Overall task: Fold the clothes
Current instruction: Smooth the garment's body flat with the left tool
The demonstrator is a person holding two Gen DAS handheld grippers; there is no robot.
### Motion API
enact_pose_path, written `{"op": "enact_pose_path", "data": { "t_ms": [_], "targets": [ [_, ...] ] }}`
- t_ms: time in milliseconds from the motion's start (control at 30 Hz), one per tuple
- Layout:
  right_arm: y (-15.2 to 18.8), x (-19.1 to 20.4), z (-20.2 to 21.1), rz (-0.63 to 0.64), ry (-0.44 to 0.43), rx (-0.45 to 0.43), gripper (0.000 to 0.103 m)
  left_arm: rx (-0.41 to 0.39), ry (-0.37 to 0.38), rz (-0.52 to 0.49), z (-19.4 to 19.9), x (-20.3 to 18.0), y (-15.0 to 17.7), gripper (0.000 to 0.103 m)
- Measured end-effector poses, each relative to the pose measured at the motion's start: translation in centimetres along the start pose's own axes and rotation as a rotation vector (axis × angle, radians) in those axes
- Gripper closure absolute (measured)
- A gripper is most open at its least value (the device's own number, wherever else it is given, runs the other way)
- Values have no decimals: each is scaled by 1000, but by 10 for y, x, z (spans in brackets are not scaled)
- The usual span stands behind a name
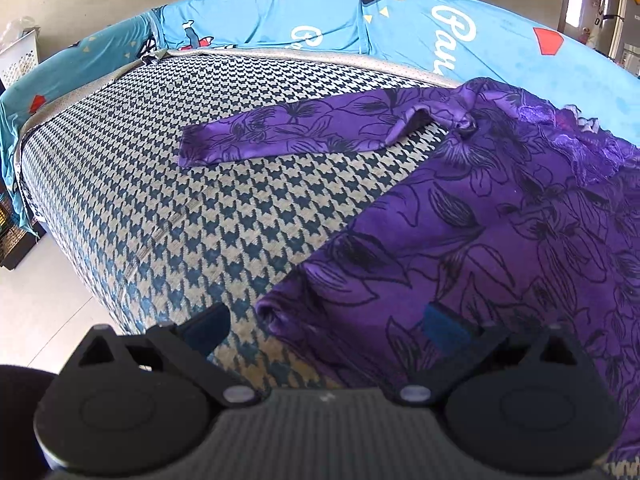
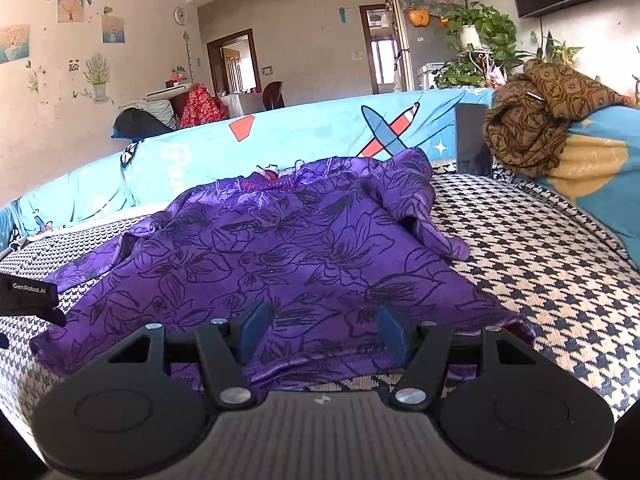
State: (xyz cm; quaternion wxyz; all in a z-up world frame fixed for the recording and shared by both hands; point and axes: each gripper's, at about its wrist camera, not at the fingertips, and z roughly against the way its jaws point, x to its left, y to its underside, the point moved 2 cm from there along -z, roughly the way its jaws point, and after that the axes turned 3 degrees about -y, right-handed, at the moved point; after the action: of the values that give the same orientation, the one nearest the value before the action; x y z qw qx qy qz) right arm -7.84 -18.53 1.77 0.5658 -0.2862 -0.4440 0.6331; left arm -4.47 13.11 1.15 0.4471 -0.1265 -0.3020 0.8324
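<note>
A purple floral blouse [image 2: 280, 248] lies ahead of both grippers. The left gripper [image 1: 326, 330] gapes wide, empty. The right gripper [image 2: 322, 336] stands half-open, seemingly just above the hem.

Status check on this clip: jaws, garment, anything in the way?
Left gripper and right gripper: jaws open, empty. Purple top spread out, one sleeve out sideways. Brown cloth off to the side.

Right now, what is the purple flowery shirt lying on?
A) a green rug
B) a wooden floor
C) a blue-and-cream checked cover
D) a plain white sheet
C: the purple shirt is spread flat on the checked cover, whose dark blue and cream houndstooth pattern shows all around it in both views.
</note>
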Motion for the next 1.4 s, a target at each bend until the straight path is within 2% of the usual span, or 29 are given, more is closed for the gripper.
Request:
{"op": "enact_pose_path", "data": {
  "t_ms": [67, 200, 267, 433, 600, 800, 967, 1100, 1267, 1400],
  "targets": [
    [1, 1, -8, 5, 5, 19, 42, 12, 2, -17, -3, -5, 3, 0],
    [12, 3, -26, -6, 0, 117, 42, 36, -8, -51, -9, -12, 10, 0],
    [19, 5, -28, -10, -13, 135, 38, 63, -12, -58, -13, -13, 13, 0],
    [30, 13, -29, 10, -38, 173, 18, 109, 16, -22, -20, -8, 18, 0],
    [34, 19, -30, 36, -39, 193, 11, 128, 38, 23, -24, -2, 22, 0],
    [33, 18, -27, 15, -59, 202, 9, 132, 42, 5, -23, 0, 21, 0],
    [29, 21, -23, 31, -85, 229, 9, 71, 23, 3, -13, 5, 14, 0],
    [20, 24, -20, -39, -186, 277, 10, 44, 77, 15, -11, 6, 6, 0],
    [12, 44, -19, 35, -270, 296, 10, 49, 138, 28, -13, 0, -12, 0],
    [8, 57, -33, 81, -354, 337, 10, 29, 160, 20, -19, -8, -31, 0]
  ]
}}
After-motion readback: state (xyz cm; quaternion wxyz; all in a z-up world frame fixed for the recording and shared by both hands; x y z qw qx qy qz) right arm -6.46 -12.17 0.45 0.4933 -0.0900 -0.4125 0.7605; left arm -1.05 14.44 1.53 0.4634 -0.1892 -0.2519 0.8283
